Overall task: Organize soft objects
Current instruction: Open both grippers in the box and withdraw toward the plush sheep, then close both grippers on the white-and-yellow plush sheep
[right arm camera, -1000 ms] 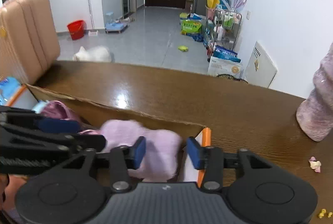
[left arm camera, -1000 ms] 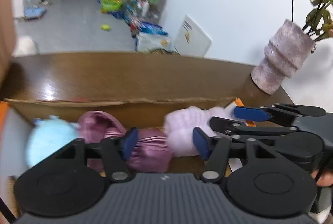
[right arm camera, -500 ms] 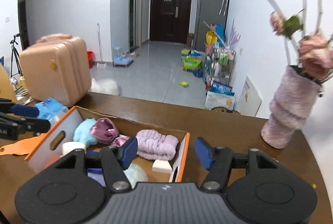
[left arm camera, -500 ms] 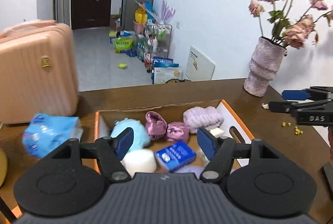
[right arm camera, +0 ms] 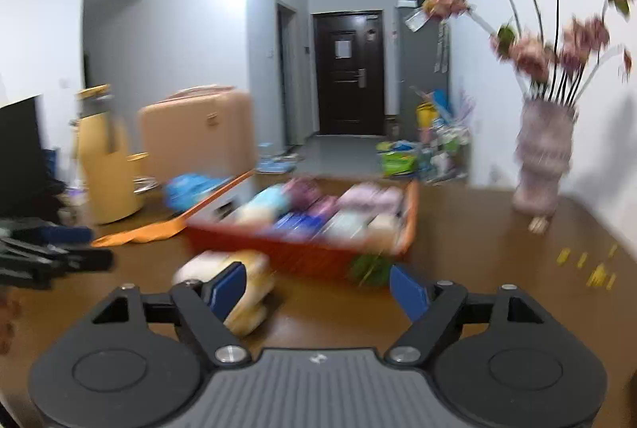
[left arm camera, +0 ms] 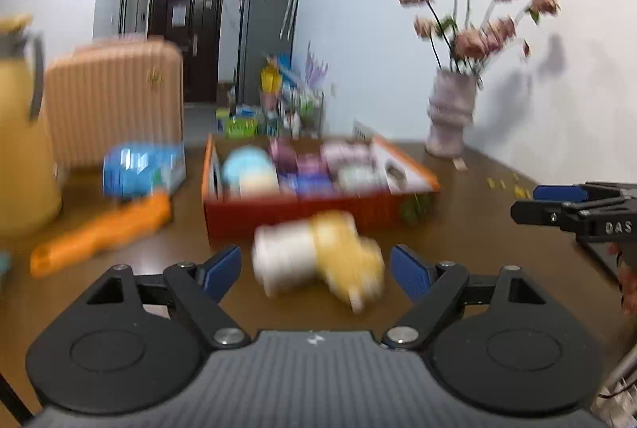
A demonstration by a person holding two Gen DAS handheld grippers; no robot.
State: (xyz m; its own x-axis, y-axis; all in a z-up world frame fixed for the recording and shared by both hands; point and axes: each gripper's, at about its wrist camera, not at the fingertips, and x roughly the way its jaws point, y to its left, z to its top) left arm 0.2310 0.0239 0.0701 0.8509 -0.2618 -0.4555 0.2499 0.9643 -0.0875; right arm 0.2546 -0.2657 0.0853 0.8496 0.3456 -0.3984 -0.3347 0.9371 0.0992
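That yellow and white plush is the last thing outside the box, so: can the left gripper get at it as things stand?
Probably yes. The plush lies on the table just ahead of the left gripper, whose jaws are opening with nothing between them yet. Nothing blocks the way.
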